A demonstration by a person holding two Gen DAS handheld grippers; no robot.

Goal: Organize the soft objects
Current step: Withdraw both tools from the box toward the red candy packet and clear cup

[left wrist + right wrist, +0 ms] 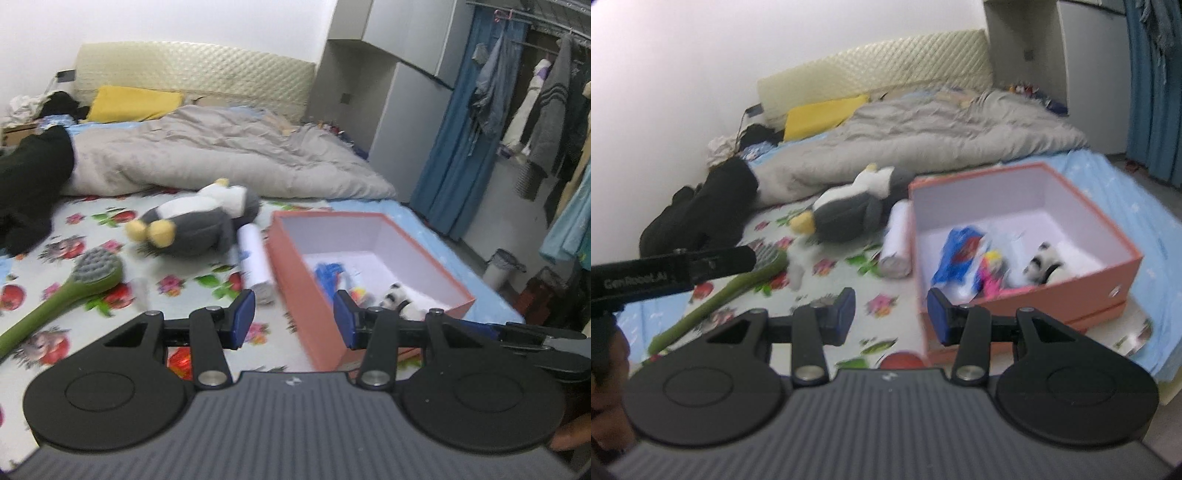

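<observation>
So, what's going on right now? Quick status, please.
Left gripper open, empty. Right gripper open, empty. Penguin plush lies on bed, outside pink box; panda toy already inside. White roll between penguin and box.

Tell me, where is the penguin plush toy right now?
The penguin plush lies on the floral sheet, left of the pink box, beside a white roll.

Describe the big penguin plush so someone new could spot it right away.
Start at the orange cardboard box on the floral bedsheet. Just left of it, past a white cylindrical roll, the grey-and-white penguin plush lies on its side. Its yellow feet and large size set it apart.
</observation>
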